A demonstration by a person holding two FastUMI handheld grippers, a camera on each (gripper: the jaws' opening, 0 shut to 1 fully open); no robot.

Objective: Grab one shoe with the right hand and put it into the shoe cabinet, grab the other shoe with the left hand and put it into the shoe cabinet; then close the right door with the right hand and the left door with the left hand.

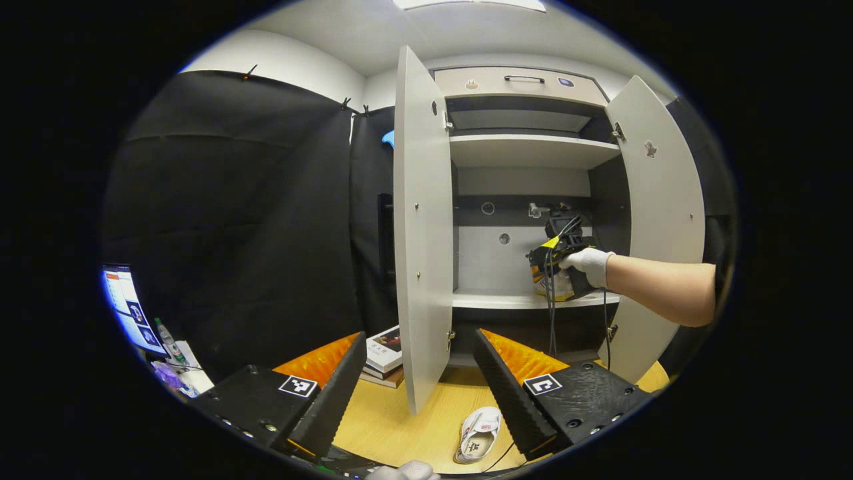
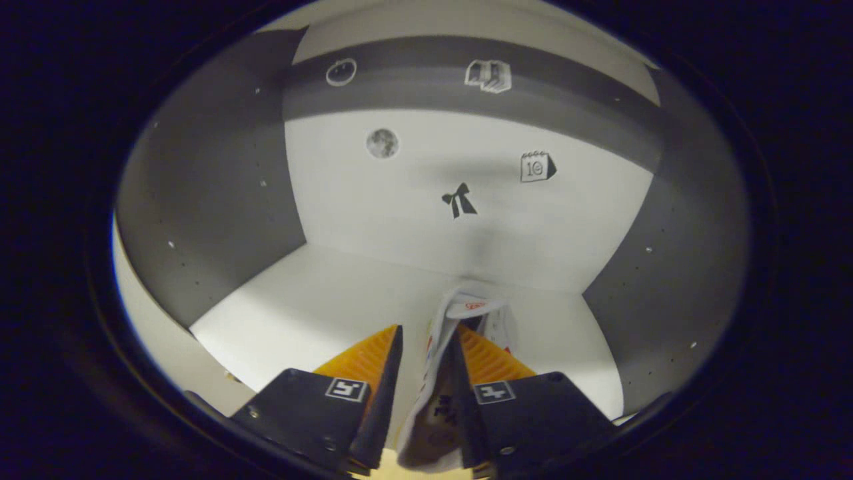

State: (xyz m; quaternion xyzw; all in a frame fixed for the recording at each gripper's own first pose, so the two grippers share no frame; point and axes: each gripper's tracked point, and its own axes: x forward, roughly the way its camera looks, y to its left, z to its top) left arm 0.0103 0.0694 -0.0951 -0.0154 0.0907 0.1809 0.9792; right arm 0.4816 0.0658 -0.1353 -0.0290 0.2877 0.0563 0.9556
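Right gripper (image 2: pixel 426 373) clamped on one shoe (image 2: pixel 460 313), inside the shoe cabinet (image 1: pixel 533 150) over the lower shelf (image 2: pixel 320 300). Left gripper (image 1: pixel 420 373) spread wide, holding nothing, above the other shoe (image 1: pixel 478 435) on the table (image 1: pixel 400 420).

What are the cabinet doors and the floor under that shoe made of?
The cabinet doors look like smooth matte white laminated board: flat, thin-edged, with small hinge fittings. The floor looks like pale wood or wood-effect laminate, judging by its fine grain lines. The shoe looks like white fabric.
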